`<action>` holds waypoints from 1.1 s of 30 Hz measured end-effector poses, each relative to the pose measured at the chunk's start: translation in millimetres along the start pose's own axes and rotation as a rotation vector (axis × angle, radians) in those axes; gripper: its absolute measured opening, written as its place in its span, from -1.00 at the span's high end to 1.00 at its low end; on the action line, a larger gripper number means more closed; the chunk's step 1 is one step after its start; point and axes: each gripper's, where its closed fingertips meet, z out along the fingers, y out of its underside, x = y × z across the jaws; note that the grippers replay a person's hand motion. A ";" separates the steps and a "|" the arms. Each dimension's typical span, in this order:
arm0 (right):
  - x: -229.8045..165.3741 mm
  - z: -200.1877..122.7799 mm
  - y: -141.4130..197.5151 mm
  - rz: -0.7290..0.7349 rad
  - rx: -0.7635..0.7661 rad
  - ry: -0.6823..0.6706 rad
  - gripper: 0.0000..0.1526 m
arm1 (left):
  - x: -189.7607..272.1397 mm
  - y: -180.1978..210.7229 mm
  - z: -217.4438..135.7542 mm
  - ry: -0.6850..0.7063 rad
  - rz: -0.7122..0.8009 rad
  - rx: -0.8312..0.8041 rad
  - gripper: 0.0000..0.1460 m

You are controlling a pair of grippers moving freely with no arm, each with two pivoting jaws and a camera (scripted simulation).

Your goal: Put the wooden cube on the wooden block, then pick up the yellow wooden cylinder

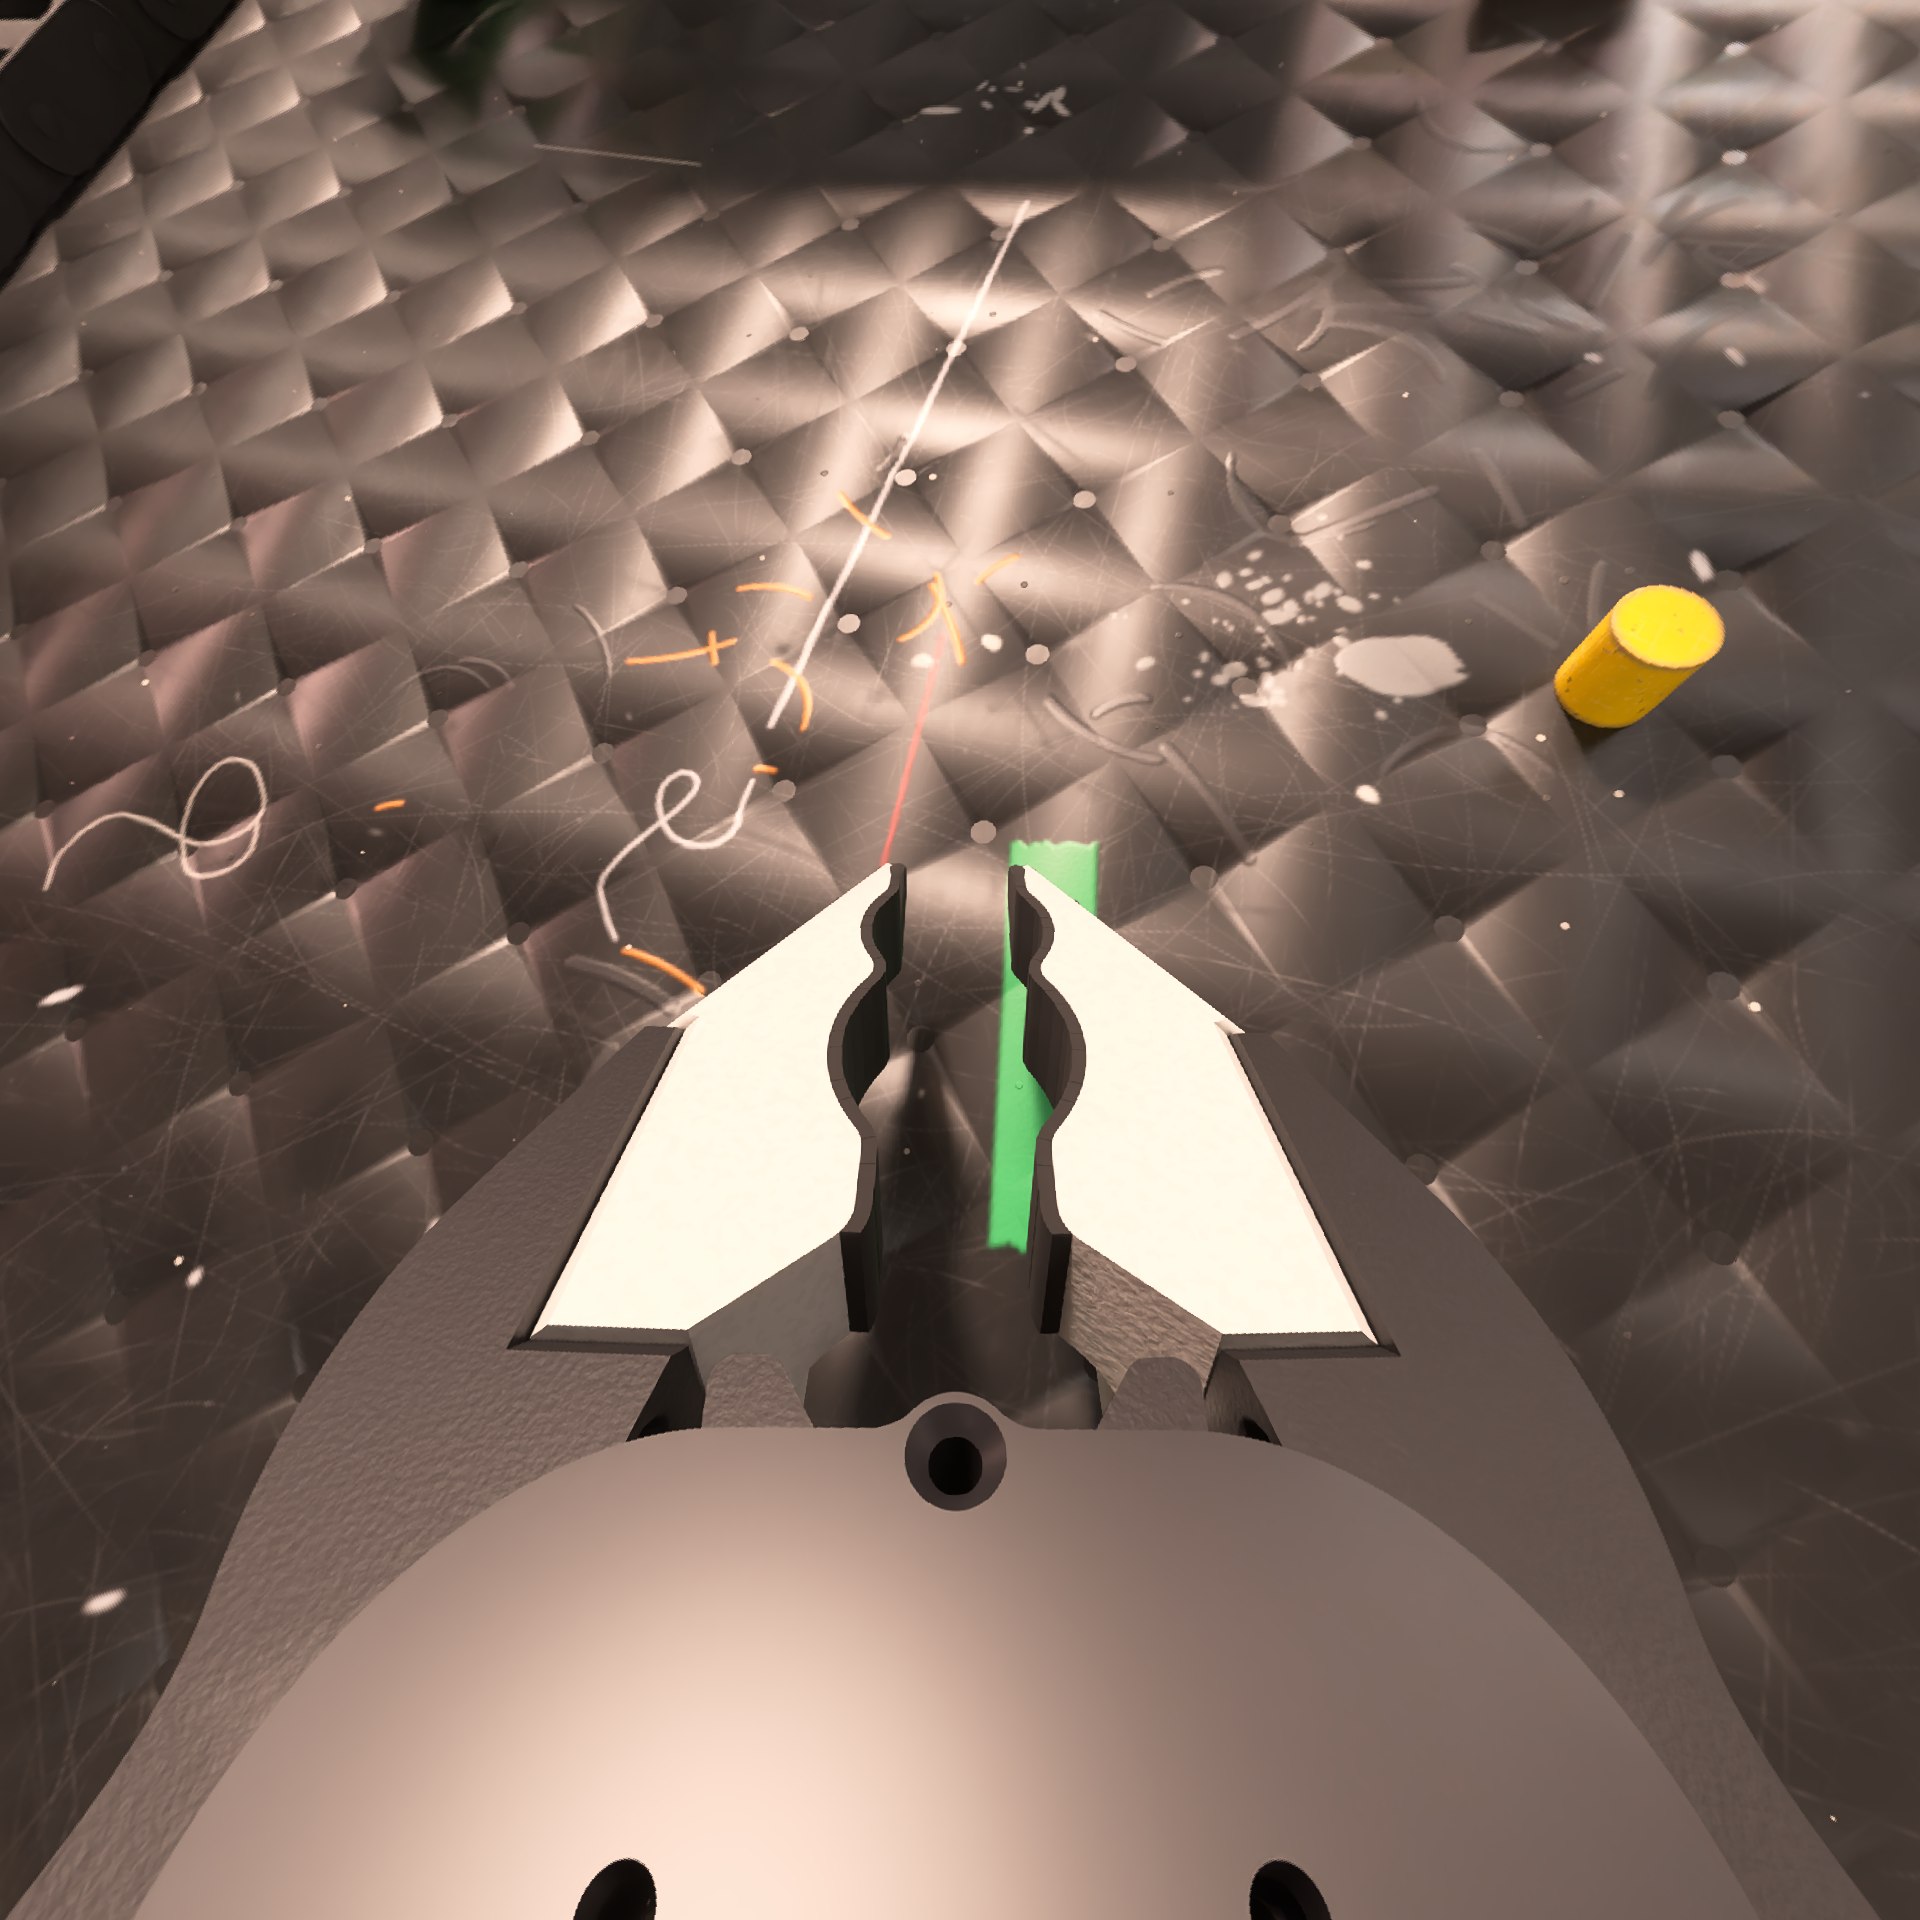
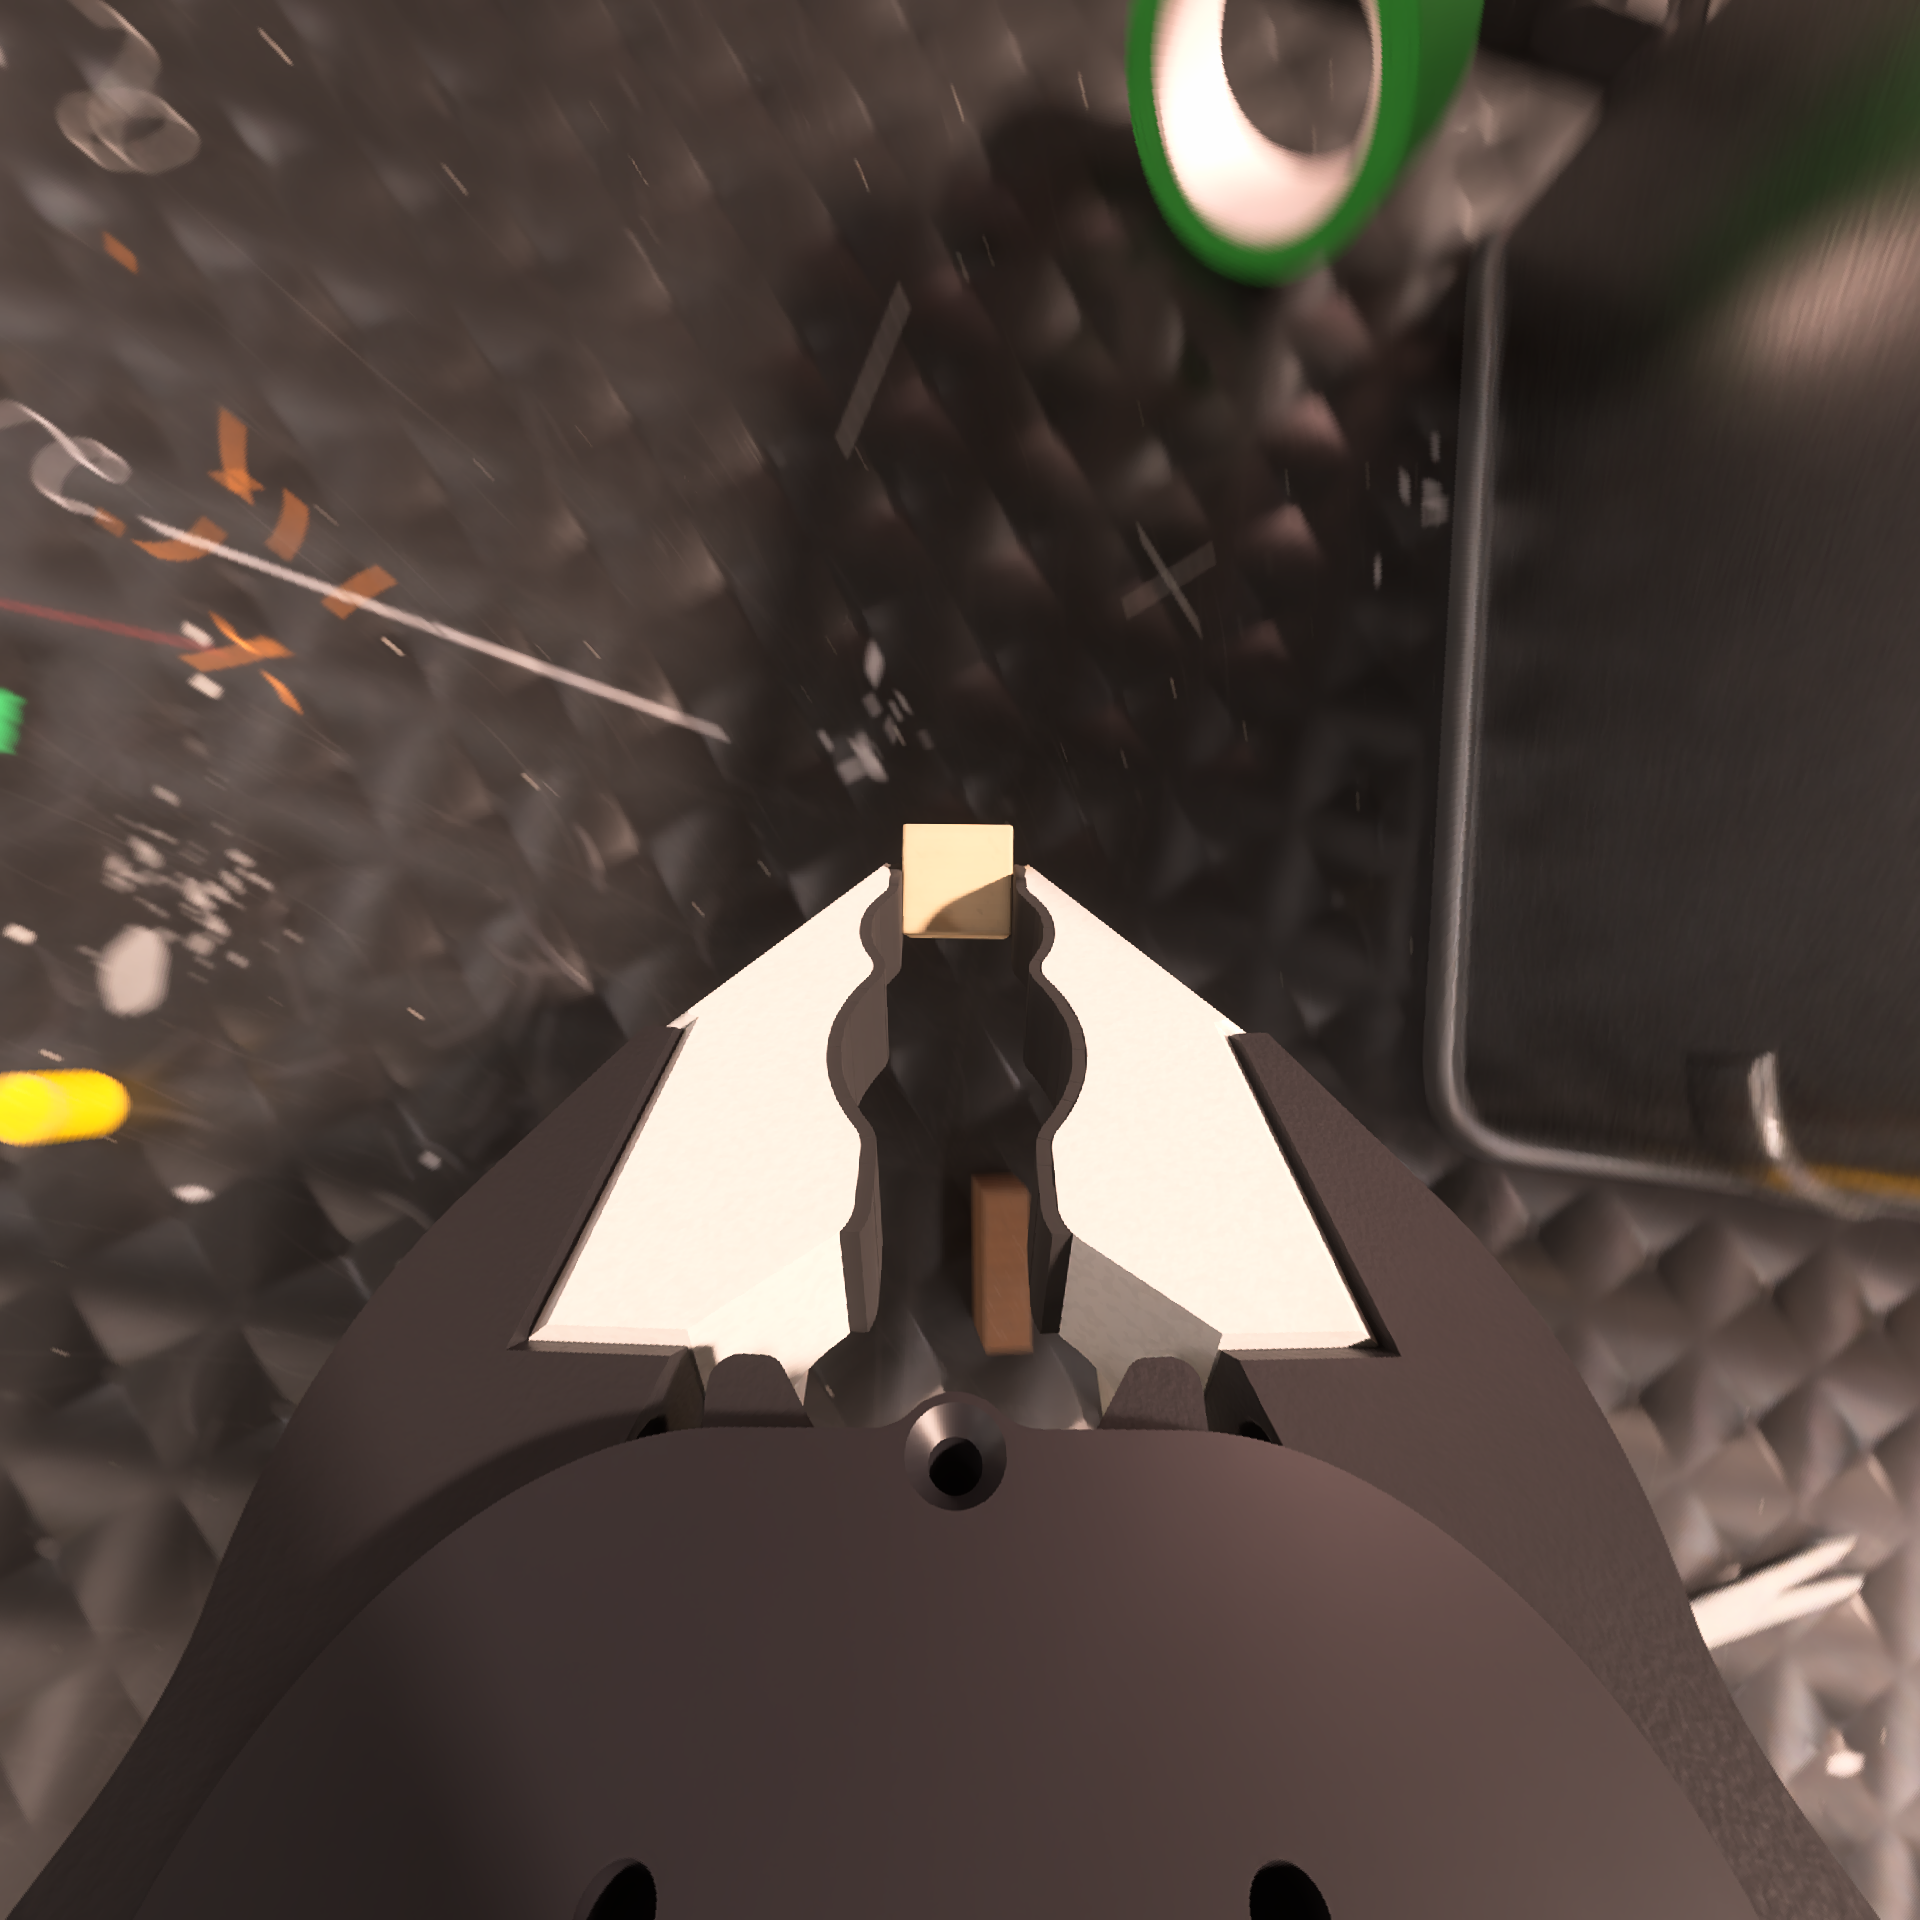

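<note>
My right gripper (image 2: pixel 957 883) is shut on a small pale wooden cube (image 2: pixel 956 881), held at the fingertips above the table. A brown wooden block (image 2: pixel 1000 1262) shows far below, in the gap between the fingers. The yellow wooden cylinder (image 1: pixel 1636 655) lies on its side on the patterned metal table, ahead and to the right of my left gripper (image 1: pixel 957 883). It also shows blurred at the left edge of the right wrist view (image 2: pixel 57 1107). My left gripper is empty, its jaws a little apart, above a green tape strip (image 1: pixel 1039 1039).
A green tape roll (image 2: pixel 1288 125) lies at the top of the right wrist view. A dark tray with a raised rim (image 2: pixel 1455 727) fills that view's right side. Paint splashes and scratches mark the table (image 1: pixel 416 520). A dark curved edge (image 1: pixel 62 114) crosses the left view's top left corner.
</note>
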 end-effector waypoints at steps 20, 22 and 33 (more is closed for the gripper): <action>-49.8 -45.6 76.1 -0.231 -0.103 -0.195 0.27 | 18.1 13.5 -10.0 0.010 0.001 -0.046 0.74; -96.4 -62.1 54.7 -0.385 -0.048 -0.260 0.28 | 20.3 14.8 -8.8 0.025 0.010 -0.060 0.74; -266.5 30.6 94.7 -0.881 -0.327 -0.508 0.27 | 55.7 14.7 -24.0 0.243 0.101 -0.002 0.72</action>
